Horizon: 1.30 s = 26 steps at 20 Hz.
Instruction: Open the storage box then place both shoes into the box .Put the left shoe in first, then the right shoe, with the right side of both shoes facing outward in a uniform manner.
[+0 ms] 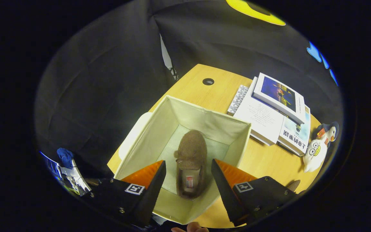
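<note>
- My tongs (188,180) hang wide open over the open cream fabric storage box (147,135) on the desk (217,93), gripping nothing.
- The brown fuzzy shoe (191,161) lies on the box floor, below and between the fingers, toe pointing away.
- Risk, as I judge it: the shoe lies mid-floor, so a second one may jam or end up facing wrongly.
- Dropping lower could snag a soft wall and drag the box.

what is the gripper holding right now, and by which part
Nothing. The gripper is open above the storage box, its fingers apart on either side of the brown shoe, which lies on the box floor untouched.
</note>
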{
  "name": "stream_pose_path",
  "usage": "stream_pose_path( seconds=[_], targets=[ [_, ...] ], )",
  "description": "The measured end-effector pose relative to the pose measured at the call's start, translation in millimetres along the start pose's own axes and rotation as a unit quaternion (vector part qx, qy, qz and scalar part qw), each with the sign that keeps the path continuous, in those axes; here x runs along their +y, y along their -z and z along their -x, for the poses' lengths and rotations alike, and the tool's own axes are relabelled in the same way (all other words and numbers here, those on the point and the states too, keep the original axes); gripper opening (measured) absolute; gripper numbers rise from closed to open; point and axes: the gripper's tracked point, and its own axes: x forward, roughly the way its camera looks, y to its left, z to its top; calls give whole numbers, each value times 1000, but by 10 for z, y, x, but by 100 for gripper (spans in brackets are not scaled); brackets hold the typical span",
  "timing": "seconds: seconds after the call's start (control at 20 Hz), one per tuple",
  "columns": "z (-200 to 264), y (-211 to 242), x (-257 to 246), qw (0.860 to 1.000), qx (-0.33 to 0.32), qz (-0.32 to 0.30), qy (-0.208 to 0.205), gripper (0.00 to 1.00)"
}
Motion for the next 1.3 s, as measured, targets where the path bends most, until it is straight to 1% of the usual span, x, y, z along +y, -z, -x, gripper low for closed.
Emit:
stream_pose_path(
  seconds=[0.1, 0.25, 0.45, 0.55, 0.7, 0.85, 1.2, 1.3],
  targets=[
    [213, -5, -5, 1000, -9, -13, -14, 86],
    [520, -21, -215, 999, -30, -26, -21, 86],
    [837, 6, -671, 997, -69, -40, 11, 87],
    [948, 115, -855, 995, -76, -56, 15, 100],
    [1177, 293, -1185, 994, -80, -74, 26, 100],
    [1298, 508, -1448, 991, -83, -99, 38, 100],
    [1612, 957, -2089, 981, -92, -159, 67, 100],
    [1661, 1137, -2276, 978, -90, -172, 81, 100]
  ],
)
